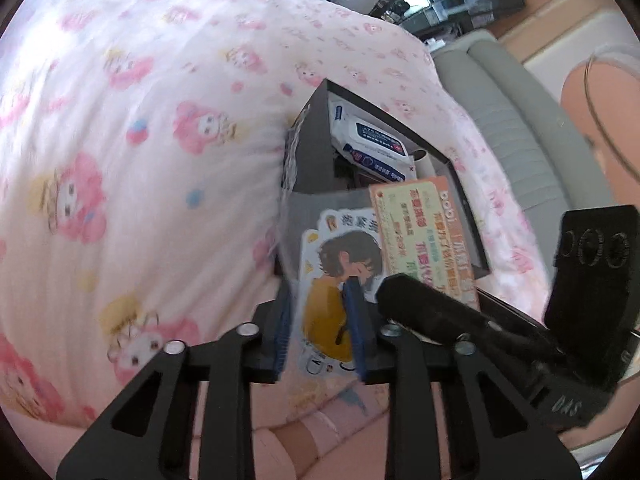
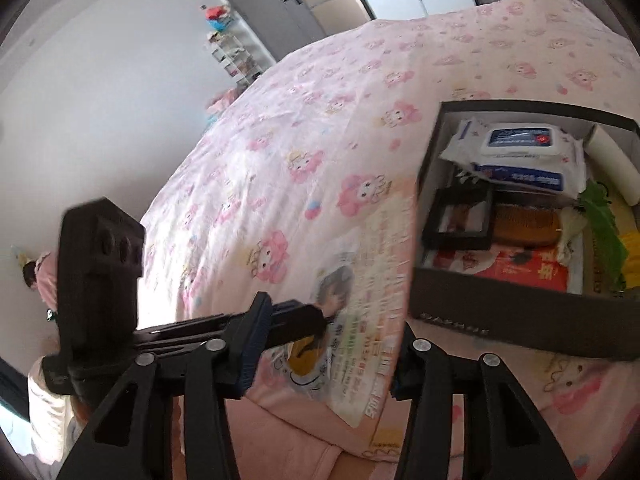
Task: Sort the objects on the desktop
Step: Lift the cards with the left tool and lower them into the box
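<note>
My left gripper (image 1: 320, 320) is shut on a flat clear packet (image 1: 340, 264) printed with a cartoon girl in yellow and an orange card. It holds the packet just in front of a dark storage box (image 1: 308, 148) on the pink bed. The box holds wet-wipe packs (image 1: 368, 148), also seen in the right wrist view (image 2: 520, 152), with a comb (image 2: 524, 226) and a black frame (image 2: 460, 220). My right gripper (image 2: 324, 356) is open around the same packet (image 2: 360, 320), with the left gripper reaching in from the left.
A pink cartoon-print bedspread (image 1: 140, 140) covers the bed under everything. A grey ribbed cushion (image 1: 520, 120) lies to the right of the box. White wall and a grey door (image 2: 280, 0) stand beyond the bed.
</note>
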A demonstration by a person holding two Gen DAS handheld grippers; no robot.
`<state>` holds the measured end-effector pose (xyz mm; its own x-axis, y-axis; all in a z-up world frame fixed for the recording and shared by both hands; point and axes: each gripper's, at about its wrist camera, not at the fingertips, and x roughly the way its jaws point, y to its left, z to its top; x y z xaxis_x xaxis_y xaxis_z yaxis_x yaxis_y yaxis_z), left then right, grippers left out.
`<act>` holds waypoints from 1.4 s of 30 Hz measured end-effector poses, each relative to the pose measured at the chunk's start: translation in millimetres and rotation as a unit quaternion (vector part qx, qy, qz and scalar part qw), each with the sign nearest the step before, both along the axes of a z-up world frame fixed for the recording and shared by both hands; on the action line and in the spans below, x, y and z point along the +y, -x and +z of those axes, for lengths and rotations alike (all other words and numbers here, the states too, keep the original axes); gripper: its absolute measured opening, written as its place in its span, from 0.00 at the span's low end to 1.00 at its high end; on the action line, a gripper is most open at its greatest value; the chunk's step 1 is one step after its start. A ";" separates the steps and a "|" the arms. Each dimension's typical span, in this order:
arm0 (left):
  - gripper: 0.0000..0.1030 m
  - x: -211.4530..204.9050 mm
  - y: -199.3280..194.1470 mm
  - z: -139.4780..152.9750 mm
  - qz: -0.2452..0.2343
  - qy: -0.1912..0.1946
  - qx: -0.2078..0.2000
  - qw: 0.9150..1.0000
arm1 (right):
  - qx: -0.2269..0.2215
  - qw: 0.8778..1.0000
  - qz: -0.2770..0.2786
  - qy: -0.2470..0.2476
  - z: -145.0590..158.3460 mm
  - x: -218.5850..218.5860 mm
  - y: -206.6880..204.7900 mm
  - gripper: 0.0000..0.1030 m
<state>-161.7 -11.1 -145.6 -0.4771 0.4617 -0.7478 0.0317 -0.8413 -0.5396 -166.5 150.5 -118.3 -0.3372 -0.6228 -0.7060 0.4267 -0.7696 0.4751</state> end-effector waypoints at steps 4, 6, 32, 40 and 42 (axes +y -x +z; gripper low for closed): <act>0.19 4.8 7.9 -2.1 -0.004 -0.004 -0.005 1.000 | -0.015 1.000 -0.019 0.010 -9.3 6.5 9.4 0.43; 0.19 5.4 8.1 -3.5 -0.003 -0.002 -0.006 1.000 | -0.018 1.000 -0.021 0.011 -7.1 10.6 7.7 0.43; 0.12 98.2 116.8 7.2 -0.033 -0.009 0.017 0.999 | -0.020 0.993 -0.115 0.024 3.1 104.3 98.1 0.44; 0.12 109.9 122.3 -31.4 -0.020 0.023 -0.027 0.999 | -0.027 0.975 -0.197 -0.102 -19.4 127.0 108.1 0.49; 0.12 110.3 119.8 -33.3 -0.021 0.023 -0.030 0.999 | -0.031 0.971 -0.208 -0.114 -22.4 134.3 108.8 0.49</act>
